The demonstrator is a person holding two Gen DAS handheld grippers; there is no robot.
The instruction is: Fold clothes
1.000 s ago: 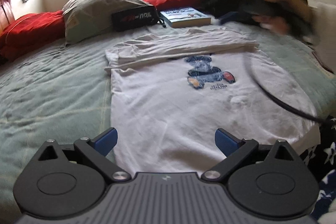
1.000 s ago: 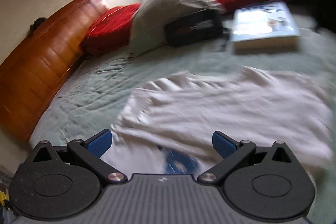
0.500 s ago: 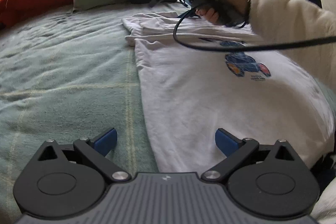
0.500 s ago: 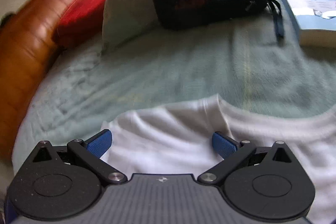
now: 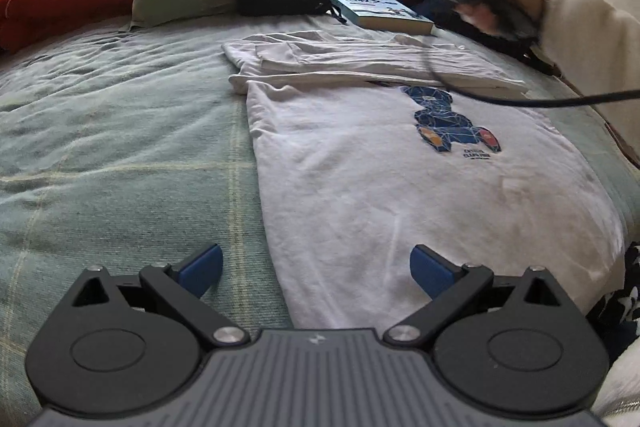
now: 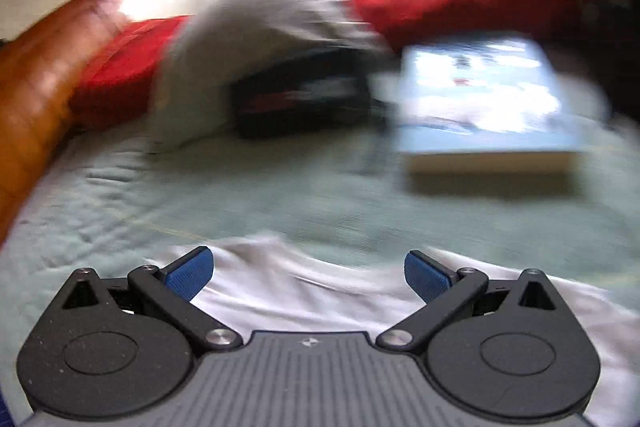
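The white T-shirt (image 5: 400,195) lies flat on the green bedspread (image 5: 120,147), its long axis running away from the left gripper (image 5: 316,267) toward the head of the bed, with the top part, the sleeves it seems, already folded across into a band (image 5: 360,61) at the far end and the blue bear print (image 5: 452,123) just this side of that band; the near hem sits directly under and ahead of the left gripper, whose jaws stand wide apart and empty, the shirt's left edge passing between them, so that the left blue pad (image 5: 200,267) is over bedspread and the right one over cloth; nothing is pinched, and I cannot tell whether the pads touch the fabric or hang just above it; the right gripper (image 6: 308,273) is at the opposite, far end, its view heavily blurred, jaws likewise spread with nothing between them, the folded band of the T-shirt (image 6: 320,291) just below and ahead of its pads, and the book (image 6: 488,107), the black pouch (image 6: 300,103) and the grey pillow (image 6: 260,27) beyond it; in the left view the person's hand (image 5: 492,7) and pale sleeve (image 5: 588,31) show above the far right corner, a black cable (image 5: 520,101) trailing over the shirt; judging by this, the left gripper is the nearer to the hem, and the next fold would likely carry the hem lengthwise toward the band.
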